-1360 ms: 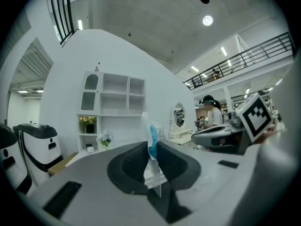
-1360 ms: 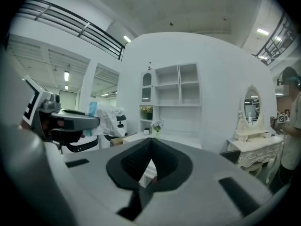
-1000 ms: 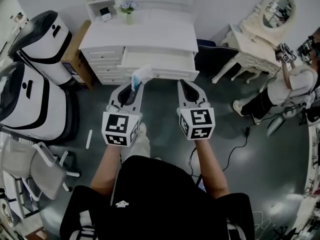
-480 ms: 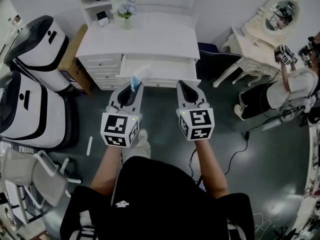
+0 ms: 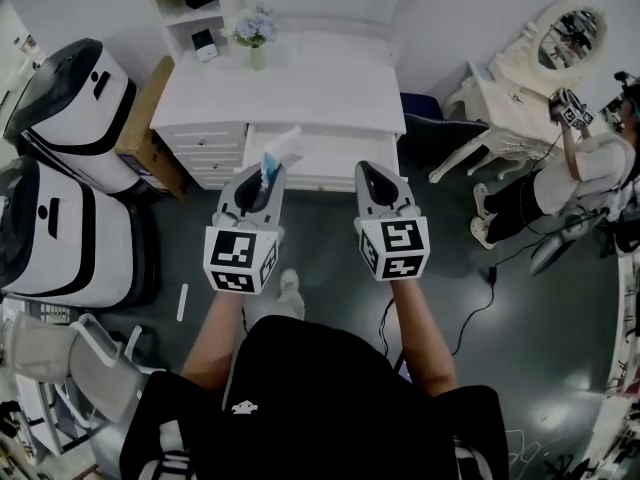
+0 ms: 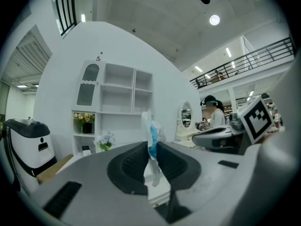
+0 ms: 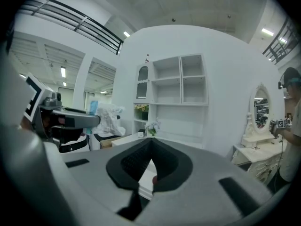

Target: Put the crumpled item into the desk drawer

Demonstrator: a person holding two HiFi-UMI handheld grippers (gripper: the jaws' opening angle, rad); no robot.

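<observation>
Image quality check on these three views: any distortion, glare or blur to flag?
Head view: fisheye bend at the edges, light glare on the dark glossy floor. Left gripper view: black round vignette, bright ceiling lamp flares, crumpled blue-and-white plastic item reads clearly. Right gripper view: same vignette, no glare.

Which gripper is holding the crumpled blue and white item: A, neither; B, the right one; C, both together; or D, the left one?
D: the left gripper has its jaws clamped on the crumpled item, while the right gripper is shut with nothing between its jaws.
</observation>
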